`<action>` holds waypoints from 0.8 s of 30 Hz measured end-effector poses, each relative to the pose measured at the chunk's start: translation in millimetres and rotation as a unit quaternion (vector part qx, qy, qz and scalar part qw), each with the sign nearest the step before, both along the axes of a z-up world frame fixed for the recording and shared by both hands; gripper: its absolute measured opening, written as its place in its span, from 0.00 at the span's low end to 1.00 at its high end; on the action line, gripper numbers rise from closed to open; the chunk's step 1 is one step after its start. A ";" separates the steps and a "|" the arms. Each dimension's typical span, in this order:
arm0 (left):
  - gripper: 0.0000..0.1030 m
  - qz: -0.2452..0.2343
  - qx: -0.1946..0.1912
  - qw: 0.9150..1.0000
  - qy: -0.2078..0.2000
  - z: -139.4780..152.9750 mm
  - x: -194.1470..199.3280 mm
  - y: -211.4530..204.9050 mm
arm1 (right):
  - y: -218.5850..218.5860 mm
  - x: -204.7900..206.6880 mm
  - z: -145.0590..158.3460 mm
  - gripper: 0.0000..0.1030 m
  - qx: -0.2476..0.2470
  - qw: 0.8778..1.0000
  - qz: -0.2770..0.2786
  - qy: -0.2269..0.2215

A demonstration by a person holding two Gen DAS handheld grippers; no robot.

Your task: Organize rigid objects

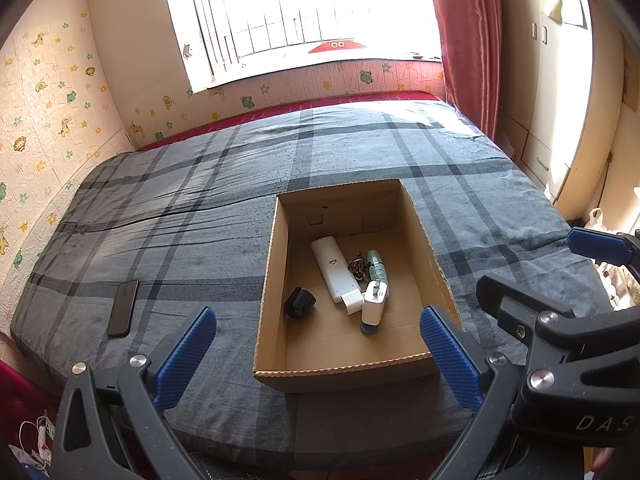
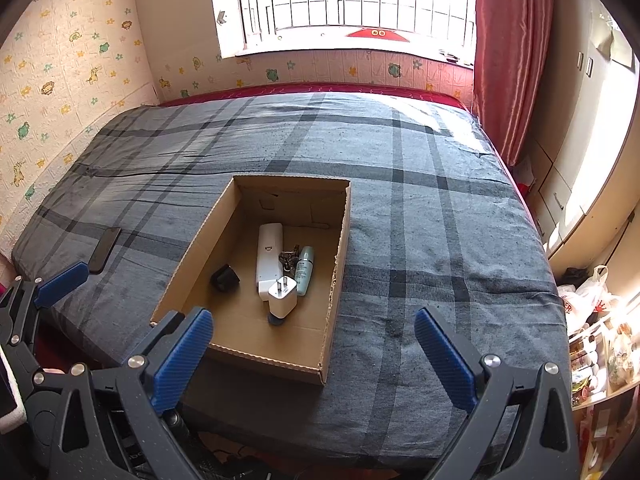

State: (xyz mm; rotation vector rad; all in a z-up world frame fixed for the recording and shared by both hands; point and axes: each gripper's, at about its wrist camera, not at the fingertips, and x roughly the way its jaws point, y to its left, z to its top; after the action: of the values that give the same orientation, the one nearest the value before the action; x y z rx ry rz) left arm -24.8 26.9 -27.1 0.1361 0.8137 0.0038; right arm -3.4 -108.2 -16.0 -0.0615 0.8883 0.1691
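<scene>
Both of your grippers hang wide open over the near edge of the bed [image 1: 200,200], holding nothing. Your left gripper [image 1: 318,354] frames the near end of the cardboard box [image 1: 276,264] between its blue pads; your right gripper [image 2: 314,354] has the box ahead and toward its left finger, with bare plaid cover ahead of the right one.

You can see the box is a shallow brown carton with its top open, sitting flat on the grey plaid cover. Inside it, a long white remote [image 1: 330,268] lies along the floor. Just beside it, on the side toward your right gripper, lies a small tangle of metal keys or chain [image 1: 357,268], too small to tell which, and a pale green tube [image 1: 376,266]. A white plug adapter [image 1: 374,302] with its prongs showing sits nearest your jaws, resting on a small dark round thing whose kind you cannot make out. A small black object [image 1: 299,302] lies apart from these, on the left-gripper side of the box floor.

Out on the cover, well to the left of the box, beyond your left gripper's left finger, a dark phone [image 1: 123,307] lies flat.
</scene>
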 end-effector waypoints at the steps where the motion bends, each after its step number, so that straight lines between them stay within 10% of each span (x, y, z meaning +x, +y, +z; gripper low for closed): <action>1: 1.00 0.000 0.001 1.000 0.001 -0.4 0.2 0.4 | 0.4 0.3 -0.2 1.00 0.000 1.000 0.000 0.000; 24: 1.00 -0.001 -0.002 1.000 0.004 -1.5 3.4 1.1 | 1.2 1.7 -2.0 1.00 -0.005 1.000 -0.003 -0.001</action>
State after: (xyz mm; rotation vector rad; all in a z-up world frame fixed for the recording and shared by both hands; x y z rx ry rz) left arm -21.5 28.0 -28.7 0.1333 0.8221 0.0007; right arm -1.7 -106.9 -18.0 -0.0680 0.8869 0.1598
